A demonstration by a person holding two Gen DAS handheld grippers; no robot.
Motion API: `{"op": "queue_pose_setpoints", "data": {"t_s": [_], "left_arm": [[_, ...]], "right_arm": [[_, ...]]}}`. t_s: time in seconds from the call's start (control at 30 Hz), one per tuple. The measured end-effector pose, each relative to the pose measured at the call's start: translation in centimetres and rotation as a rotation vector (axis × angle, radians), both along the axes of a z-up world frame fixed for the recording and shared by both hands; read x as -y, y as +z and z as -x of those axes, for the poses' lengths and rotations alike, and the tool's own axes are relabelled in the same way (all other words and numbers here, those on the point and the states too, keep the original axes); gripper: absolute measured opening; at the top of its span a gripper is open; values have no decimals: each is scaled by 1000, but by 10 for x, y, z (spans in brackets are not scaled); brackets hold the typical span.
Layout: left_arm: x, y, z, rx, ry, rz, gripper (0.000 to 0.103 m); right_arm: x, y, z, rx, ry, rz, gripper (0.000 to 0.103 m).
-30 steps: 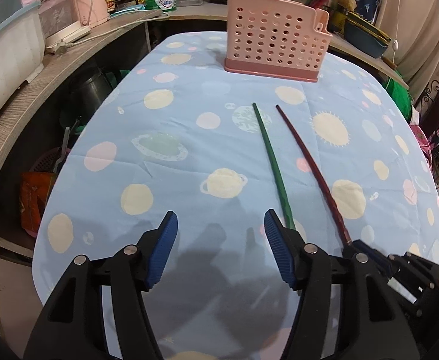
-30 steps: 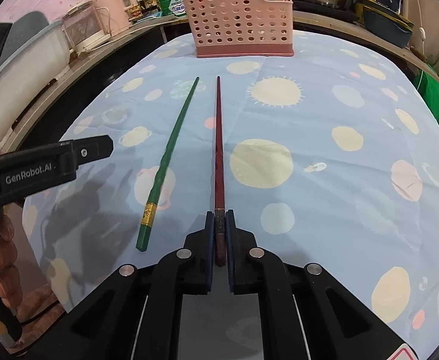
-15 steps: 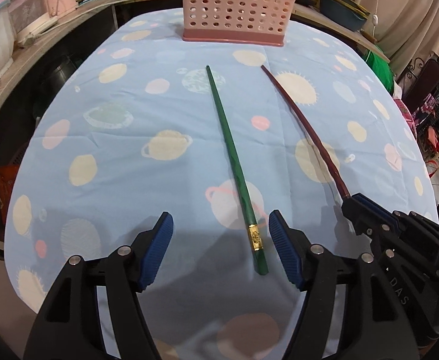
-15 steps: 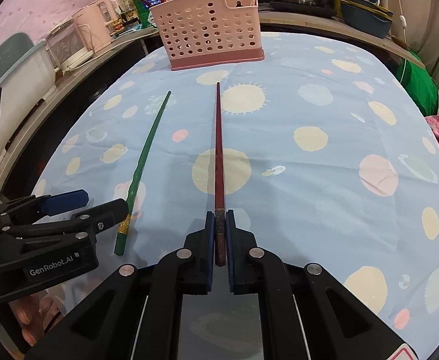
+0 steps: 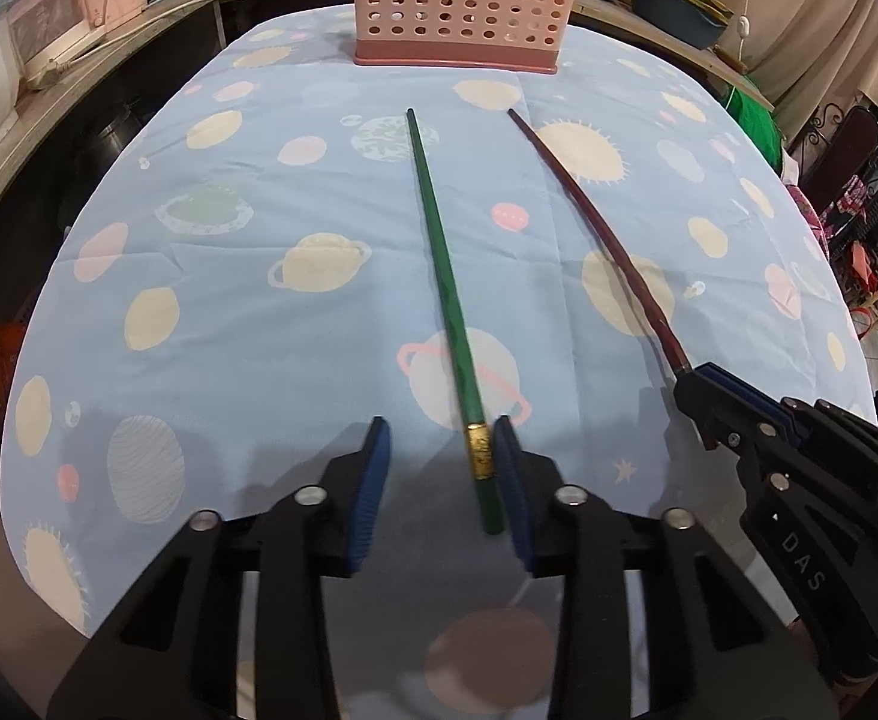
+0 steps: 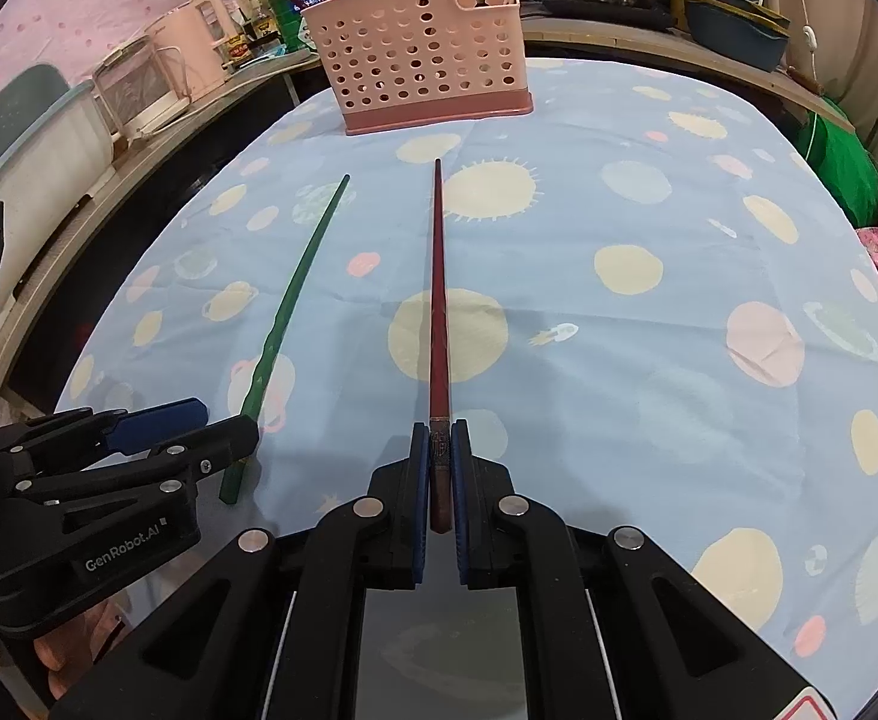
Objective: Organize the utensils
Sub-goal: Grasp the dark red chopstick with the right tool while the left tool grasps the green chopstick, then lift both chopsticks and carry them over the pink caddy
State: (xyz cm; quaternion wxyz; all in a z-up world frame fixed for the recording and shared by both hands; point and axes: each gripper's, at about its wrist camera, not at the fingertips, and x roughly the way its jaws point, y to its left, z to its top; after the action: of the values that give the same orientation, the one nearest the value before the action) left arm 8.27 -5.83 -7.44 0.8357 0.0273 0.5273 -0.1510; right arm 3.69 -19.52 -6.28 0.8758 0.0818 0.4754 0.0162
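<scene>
Right gripper (image 6: 437, 468) jaws clamp the dark red chopstick (image 6: 437, 300) by its butt for lifting; left gripper (image 5: 442, 480) jaws, half-open, are closing around the green gold-banded chopstick (image 5: 445, 300) on the worktop (image 5: 229, 312), bound, presumably, for the pink perforated plastic basket (image 5: 463, 6).

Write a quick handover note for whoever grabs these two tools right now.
Right tool: shut on the red chopstick, thick end.
Left tool: jaws closing around the green chopstick; one pad beside its gold band, the other pad apart, no grip yet.
Both chopsticks lie on the planet-print tablecloth, tips toward the pink utensil basket.
Done: red one gripped.
Left: grip green, put both in the basket.
</scene>
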Motion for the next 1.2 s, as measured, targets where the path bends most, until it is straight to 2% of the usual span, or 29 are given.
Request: {"op": "queue_pose_setpoints", "data": {"t_s": [0.07, 0.13, 0.33, 0.57, 1.2], "left_arm": [[-1, 0, 0, -5, -1, 7, 15], [-4, 0, -1, -14, 2, 14, 7], [-11, 6, -5, -16, 31, 32, 7], [-18, 35, -16, 45, 67, 48, 7], [-23, 159, -87, 278, 115, 124, 7]], "right_arm": [[-1, 0, 0, -1, 3, 0, 7], [-2, 0, -1, -2, 7, -1, 7], [-5, 5, -5, 0, 25, -4, 7], [-9, 26, -14, 41, 46, 1, 7], [22, 147, -75, 289, 10, -41, 7]]}}
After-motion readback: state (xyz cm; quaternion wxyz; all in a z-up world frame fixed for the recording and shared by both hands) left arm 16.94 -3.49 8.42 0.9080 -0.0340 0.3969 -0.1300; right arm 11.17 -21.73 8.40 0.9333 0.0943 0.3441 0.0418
